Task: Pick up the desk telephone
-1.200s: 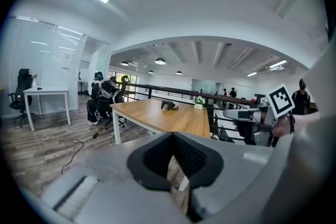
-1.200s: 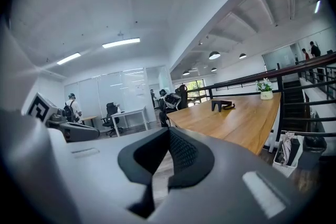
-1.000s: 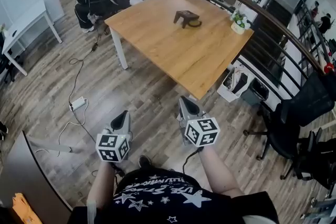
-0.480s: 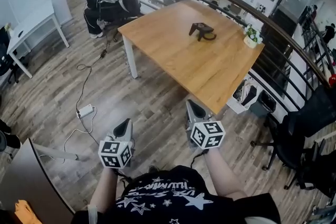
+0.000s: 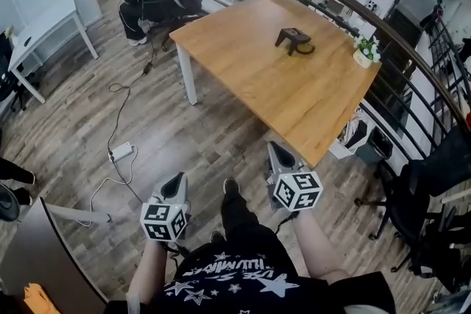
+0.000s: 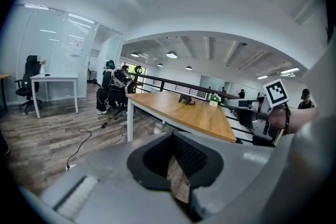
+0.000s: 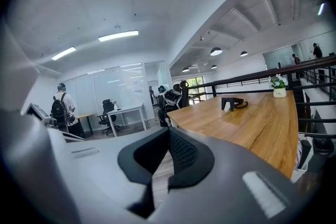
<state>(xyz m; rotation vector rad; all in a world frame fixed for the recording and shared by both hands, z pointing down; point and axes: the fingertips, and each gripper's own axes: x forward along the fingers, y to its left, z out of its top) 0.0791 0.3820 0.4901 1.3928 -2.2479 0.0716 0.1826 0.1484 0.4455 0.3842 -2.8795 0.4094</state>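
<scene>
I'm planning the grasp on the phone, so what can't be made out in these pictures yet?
1. Desk telephone: too small and distant in the head view and both gripper views; handset and base cannot be told apart.
2. Dark loop beside it, head view: too small to tell whether it is a cord.
3. Table, head view: its far legs are hidden under its own top.
</scene>
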